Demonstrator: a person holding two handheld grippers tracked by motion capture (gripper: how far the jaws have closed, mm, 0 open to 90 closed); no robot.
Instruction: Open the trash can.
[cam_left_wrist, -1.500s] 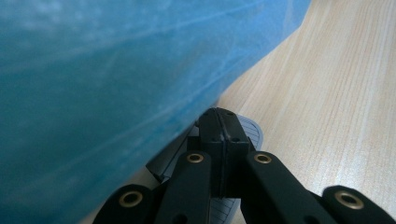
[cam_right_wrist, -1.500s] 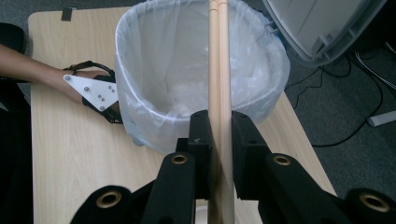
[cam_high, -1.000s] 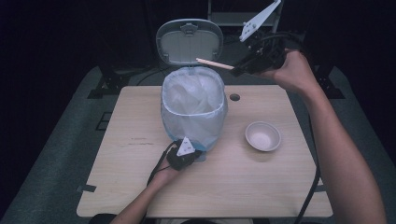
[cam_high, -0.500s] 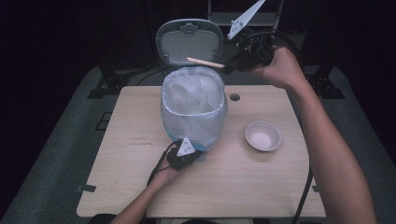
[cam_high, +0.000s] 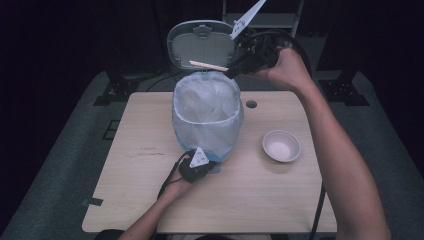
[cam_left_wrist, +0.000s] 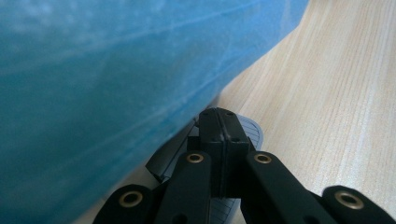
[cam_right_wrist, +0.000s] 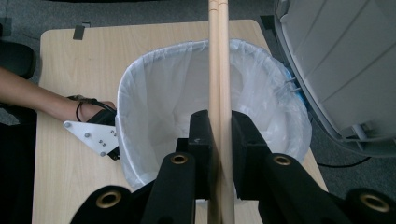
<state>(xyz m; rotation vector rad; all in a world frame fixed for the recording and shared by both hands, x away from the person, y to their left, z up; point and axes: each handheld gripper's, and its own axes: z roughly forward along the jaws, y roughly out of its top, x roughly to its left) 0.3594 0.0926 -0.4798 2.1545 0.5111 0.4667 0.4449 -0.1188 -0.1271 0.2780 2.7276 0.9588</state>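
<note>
Dark surroundings frame a pale wooden table (cam_high: 140, 200). A pair of chopsticks (cam_right_wrist: 218, 70) is clamped between the right gripper (cam_right_wrist: 218, 135) jaws above the open, bag-lined bin (cam_high: 207, 120). The pedal (cam_left_wrist: 250, 128) at the bin's foot is pressed by the fully closed left gripper (cam_left_wrist: 223, 122). A small bowl (cam_high: 281, 146) stands nearby.

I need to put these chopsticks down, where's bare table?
Bare patches on the light wooden table: the whole left side beside the white-lined blue pedal bin, and the near edge below the small white bowl. Crowded: the bin's front, where the left gripper presses the pedal.
</note>
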